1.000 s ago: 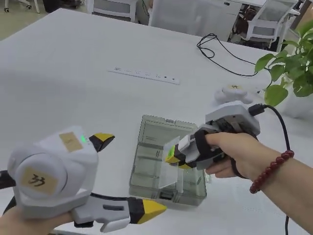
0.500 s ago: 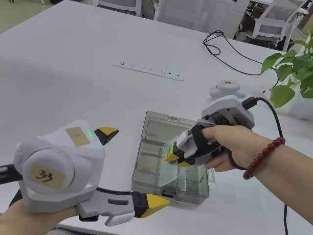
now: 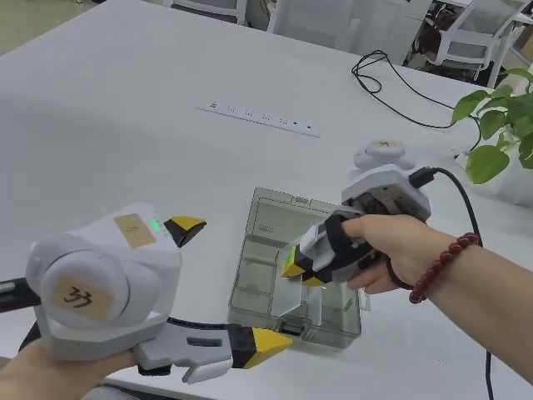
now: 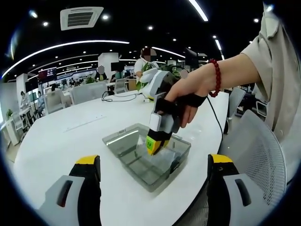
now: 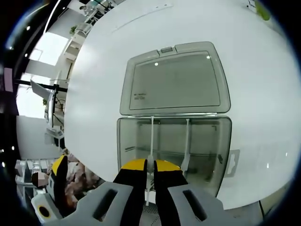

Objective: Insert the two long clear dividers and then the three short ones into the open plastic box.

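Big white table (image 3: 125,100) in an open office, with mesh chairs (image 3: 466,42) along the top edge of the head view. A leafy plant (image 3: 500,125) sits at the far right. A white power strip (image 3: 260,118) lies upper middle, a black cable (image 3: 400,79) loops top right, and a small white gadget (image 3: 383,153) sits just above the box.

The clear plastic box (image 3: 241,279) is open at lower centre, with its lid (image 3: 300,212) folded flat on the table behind it. In the right gripper view, one short divider (image 5: 186,141) already stands across the box (image 5: 121,141), right of centre. The long ones are too faint to say much about.

The right gripper (image 3: 296,273) has its jaws pinched together on a clear divider (image 3: 286,298). The sheet hangs from the tips down into the box, left of the standing one. From its own camera it's an edge-on line (image 5: 151,141) running up from the tips (image 5: 149,165). Can't tell if it's fully seated.

The left gripper (image 3: 226,283) is at lower left with its jaws wide apart and nothing in them, just beside the box's near-left corner.
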